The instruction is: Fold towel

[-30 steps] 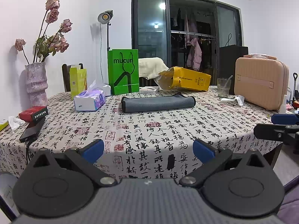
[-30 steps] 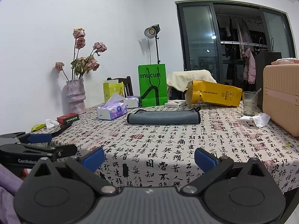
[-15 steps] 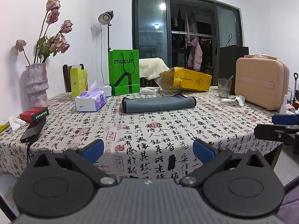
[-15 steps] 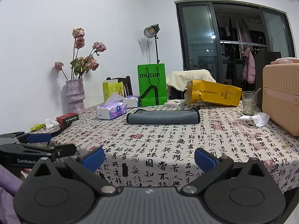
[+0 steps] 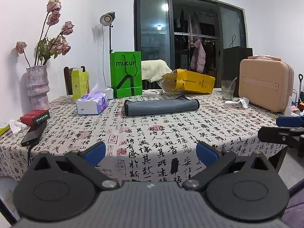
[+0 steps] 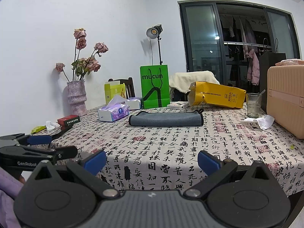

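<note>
Jaws on both grippers stand spread wide with nothing between them: the left gripper (image 5: 150, 154) and the right gripper (image 6: 152, 159) each show two blue pads well apart, framing only the printed cloth at the near edge of the tabletop (image 5: 171, 133). Both are held low at that near edge, side by side, the right one showing at the right margin of the left view and the left one at the left margin of the right view. Neither touches anything. Farther out, past a bare stretch of cloth, the towel (image 5: 161, 106) lies across the middle of the tabletop as a long, narrow grey bundle, its layers stacked with rounded ends and a dark bound edge; in the right view the towel (image 6: 166, 119) shows a small loop at its far right corner. It looks folded already into a strip, so I judge that either the folding is largely done and the hands are clear of it, or a final fold end to end is left; the pictures do not settle which. Around it stand a tissue box (image 5: 92, 105) to the left, a green bag (image 5: 126, 77) and a yellow bag (image 5: 190, 81) behind, and a glass (image 5: 228, 90) and a case (image 5: 266, 87) to the right, none touching the towel.
</note>
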The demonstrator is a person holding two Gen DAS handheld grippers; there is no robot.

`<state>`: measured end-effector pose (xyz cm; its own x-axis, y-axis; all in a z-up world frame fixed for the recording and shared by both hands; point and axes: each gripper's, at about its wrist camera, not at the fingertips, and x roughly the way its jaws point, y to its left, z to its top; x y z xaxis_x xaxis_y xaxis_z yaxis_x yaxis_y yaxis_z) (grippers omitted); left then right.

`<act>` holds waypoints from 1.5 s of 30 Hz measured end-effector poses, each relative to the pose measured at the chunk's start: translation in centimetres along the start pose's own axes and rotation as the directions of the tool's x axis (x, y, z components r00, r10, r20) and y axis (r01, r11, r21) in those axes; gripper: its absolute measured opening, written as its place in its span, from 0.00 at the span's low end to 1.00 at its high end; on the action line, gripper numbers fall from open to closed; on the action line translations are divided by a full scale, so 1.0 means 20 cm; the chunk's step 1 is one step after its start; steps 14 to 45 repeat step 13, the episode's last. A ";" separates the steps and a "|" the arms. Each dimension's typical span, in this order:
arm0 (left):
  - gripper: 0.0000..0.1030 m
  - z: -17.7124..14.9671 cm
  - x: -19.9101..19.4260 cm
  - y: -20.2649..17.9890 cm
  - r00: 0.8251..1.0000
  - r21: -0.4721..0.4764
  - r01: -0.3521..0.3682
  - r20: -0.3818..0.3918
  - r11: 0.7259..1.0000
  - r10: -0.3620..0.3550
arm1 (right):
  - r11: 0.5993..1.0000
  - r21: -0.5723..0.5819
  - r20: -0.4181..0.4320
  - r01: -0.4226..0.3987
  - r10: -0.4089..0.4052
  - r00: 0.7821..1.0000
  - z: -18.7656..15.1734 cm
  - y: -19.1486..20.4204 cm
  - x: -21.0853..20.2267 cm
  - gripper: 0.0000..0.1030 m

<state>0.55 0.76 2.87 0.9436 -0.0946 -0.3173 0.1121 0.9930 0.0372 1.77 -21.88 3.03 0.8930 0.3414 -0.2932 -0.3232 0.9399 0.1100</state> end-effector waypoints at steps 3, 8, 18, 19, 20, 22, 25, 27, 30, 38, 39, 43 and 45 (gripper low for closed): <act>1.00 0.00 0.00 0.00 1.000 -0.001 0.000 0.000 1.000 0.000 | 1.000 0.000 0.000 0.000 0.000 1.000 0.00 0.00 0.00 1.00; 1.00 0.00 0.00 0.00 1.000 0.002 0.004 0.001 1.000 -0.004 | 1.000 0.000 0.000 0.000 0.000 1.000 0.00 0.00 0.00 1.00; 1.00 0.00 0.00 0.00 1.000 0.003 0.014 0.003 1.000 -0.014 | 1.000 0.000 0.000 0.000 0.000 1.000 0.00 0.00 0.00 1.00; 1.00 0.00 0.00 0.00 1.000 0.003 0.014 0.003 1.000 -0.014 | 1.000 0.000 0.000 0.000 0.000 1.000 0.00 0.00 0.00 1.00; 1.00 0.00 0.00 0.00 1.000 0.003 0.014 0.003 1.000 -0.014 | 1.000 0.000 0.000 0.000 0.000 1.000 0.00 0.00 0.00 1.00; 1.00 0.00 0.00 0.00 1.000 0.003 0.014 0.003 1.000 -0.014 | 1.000 0.000 0.000 0.000 0.000 1.000 0.00 0.00 0.00 1.00; 1.00 0.00 0.00 0.00 1.000 0.003 0.014 0.003 1.000 -0.014 | 1.000 0.000 0.000 0.000 0.000 1.000 0.00 0.00 0.00 1.00; 1.00 0.00 0.00 0.00 1.000 0.003 0.014 0.003 1.000 -0.014 | 1.000 0.000 0.000 0.000 0.000 1.000 0.00 0.00 0.00 1.00; 1.00 0.00 0.00 0.00 1.000 0.003 0.014 0.003 1.000 -0.014 | 1.000 0.000 0.000 0.000 0.000 1.000 0.00 0.00 0.00 1.00; 1.00 0.00 0.00 0.00 1.000 0.003 0.014 0.003 1.000 -0.014 | 1.000 0.000 0.000 0.000 0.000 1.000 0.00 0.00 0.00 1.00; 1.00 0.00 0.00 0.00 1.000 0.003 0.014 0.003 1.000 -0.014 | 1.000 0.000 0.000 0.000 0.000 1.000 0.00 0.00 0.00 1.00; 1.00 0.00 0.00 0.00 1.000 0.003 0.014 0.003 1.000 -0.014 | 1.000 0.000 0.000 0.000 0.000 1.000 0.00 0.00 0.00 1.00; 1.00 0.00 0.00 0.00 1.000 0.003 0.014 0.003 1.000 -0.014 | 1.000 0.000 0.000 0.000 0.000 1.000 0.00 0.00 0.00 1.00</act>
